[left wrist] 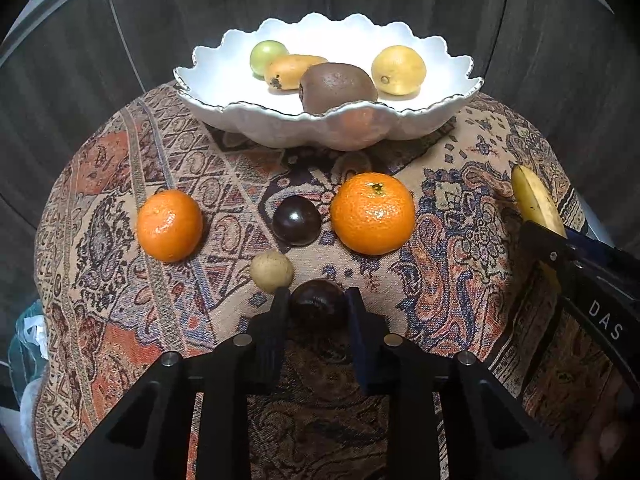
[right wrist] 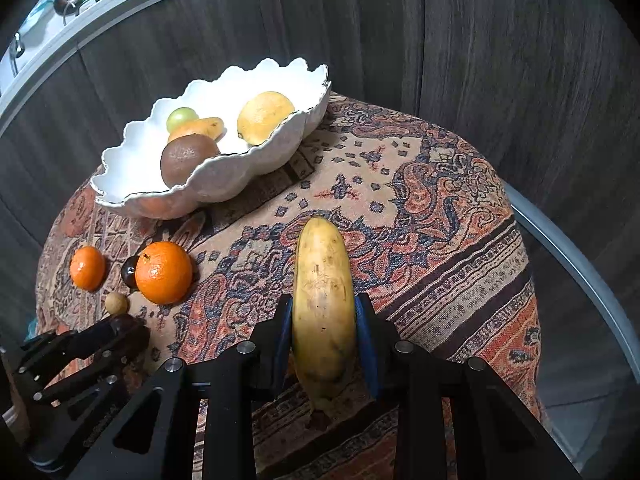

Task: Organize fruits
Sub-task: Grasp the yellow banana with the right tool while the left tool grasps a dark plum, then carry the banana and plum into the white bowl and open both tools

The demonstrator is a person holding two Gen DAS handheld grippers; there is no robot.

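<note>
Left wrist view: left gripper (left wrist: 318, 300), bottom centre, is clamped on a dark round glossy plum (left wrist: 319, 303). Right gripper (right wrist: 325, 312) squeezes a long yellow banana (right wrist: 323, 300) w/ blue pads, bottom centre.

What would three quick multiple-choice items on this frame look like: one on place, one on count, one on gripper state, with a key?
1. Where is the kiwi?
A. in the bowl
B. on the cloth
C. in a gripper

2. How many oranges lie on the cloth?
A. one
B. two
C. four

3. What does the right gripper hold?
A. nothing
B. an orange
C. the banana

Key:
1 A, the kiwi sits inside the white bowl with three other fruits.
2 B, one orange left of the dark plum and one orange right of it.
3 C, its blue pads press the banana's sides; the left gripper is shut on another dark fruit.
</note>
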